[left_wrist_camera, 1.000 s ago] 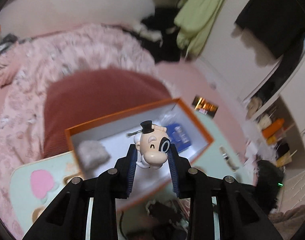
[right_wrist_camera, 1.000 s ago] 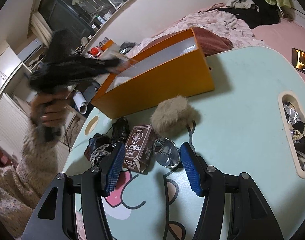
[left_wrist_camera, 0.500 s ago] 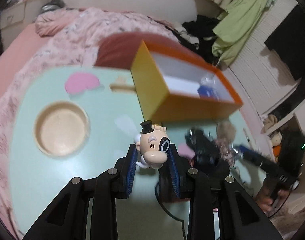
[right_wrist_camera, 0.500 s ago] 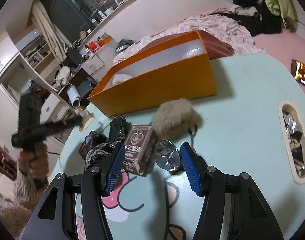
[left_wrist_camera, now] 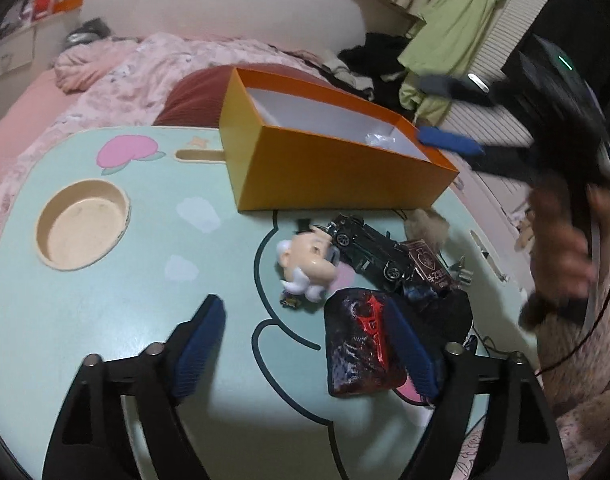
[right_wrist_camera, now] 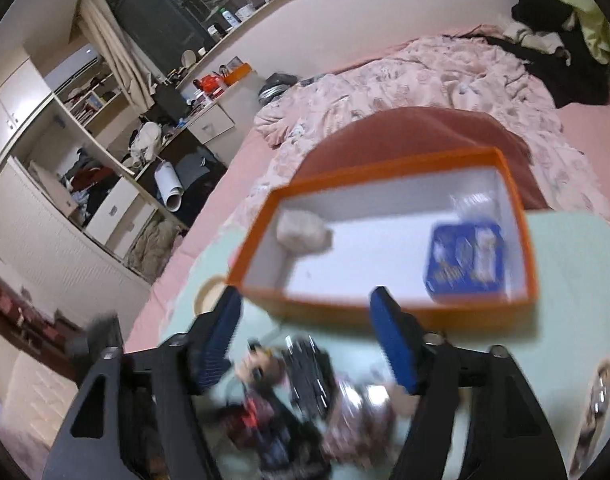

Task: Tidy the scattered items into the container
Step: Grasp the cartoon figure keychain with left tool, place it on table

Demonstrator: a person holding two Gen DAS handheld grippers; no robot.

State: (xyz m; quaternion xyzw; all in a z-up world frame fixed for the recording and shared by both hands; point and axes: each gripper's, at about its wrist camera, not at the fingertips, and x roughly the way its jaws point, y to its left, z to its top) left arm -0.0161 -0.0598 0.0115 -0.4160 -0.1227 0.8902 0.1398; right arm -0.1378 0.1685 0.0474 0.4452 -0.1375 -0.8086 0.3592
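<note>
The orange box (left_wrist_camera: 325, 168) stands at the back of the mint table (left_wrist_camera: 105, 300). My left gripper (left_wrist_camera: 307, 344) hangs low over the table with its jaws opening. A dark red-and-black packet (left_wrist_camera: 361, 344) lies between them by the right pad, not pressed. The cartoon head figurine (left_wrist_camera: 309, 260) lies loose ahead, beside a black toy car (left_wrist_camera: 369, 248), a brown card box (left_wrist_camera: 429, 268) and a fur ball (left_wrist_camera: 427, 224). My right gripper (right_wrist_camera: 305, 340) is above the box's (right_wrist_camera: 385, 312) near wall, jaws opening and empty. Inside are a blue tin (right_wrist_camera: 465, 264) and a grey fluffy ball (right_wrist_camera: 303, 232).
A round cup recess (left_wrist_camera: 83, 228) and a slot (left_wrist_camera: 201, 156) are sunk into the table on the left. A pink bed (left_wrist_camera: 145, 68) with a dark red cushion (left_wrist_camera: 193, 96) lies behind the box. A person's hand (left_wrist_camera: 561, 248) holds the right gripper at the right.
The left gripper swung from over the box down to the table and let go of the figurine, which now lies there. The right gripper rose from the items toward the box, jaws wider.
</note>
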